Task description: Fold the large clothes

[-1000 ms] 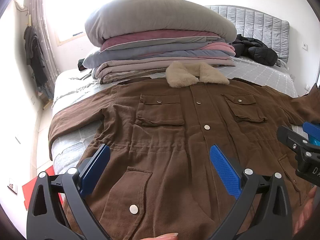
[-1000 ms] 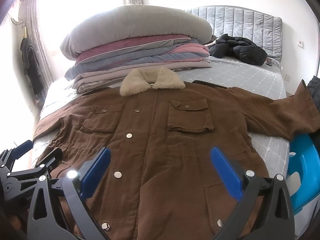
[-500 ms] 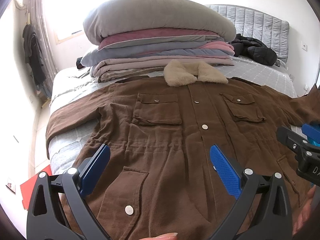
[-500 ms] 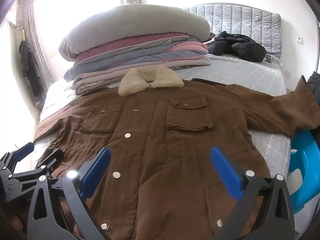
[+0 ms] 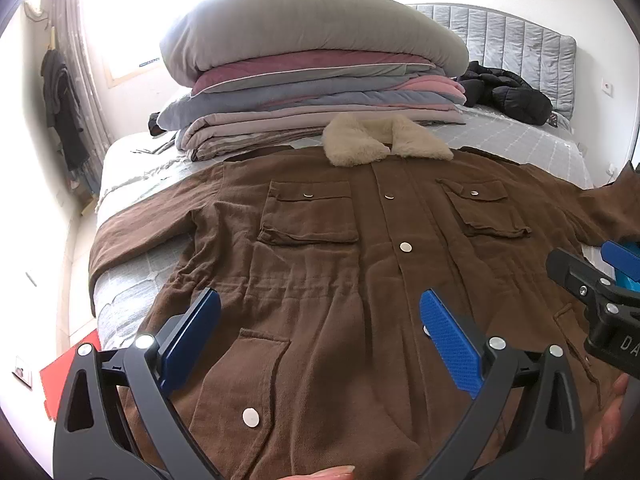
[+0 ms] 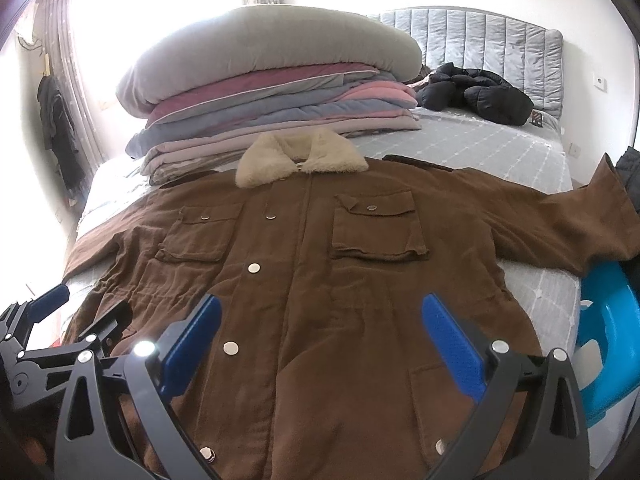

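Observation:
A large brown coat (image 5: 320,264) with a cream fleece collar (image 5: 384,140) lies flat, front up and buttoned, on the bed; it also shows in the right wrist view (image 6: 320,264). Its sleeves spread to both sides. My left gripper (image 5: 320,328) is open and empty, hovering above the coat's lower left part. My right gripper (image 6: 320,332) is open and empty above the lower right part. Each gripper shows at the edge of the other's view, the right one (image 5: 592,292) and the left one (image 6: 48,332).
A tall stack of folded quilts (image 5: 312,88) stands behind the collar. A black puffer jacket (image 6: 476,96) lies by the grey headboard (image 6: 492,52). A blue plastic stool (image 6: 608,344) stands at the bed's right side. A red object (image 5: 68,376) lies on the floor at left.
Both grippers have shifted only slightly over the coat; the view has drifted a little. Both stay open and the coat has not moved.

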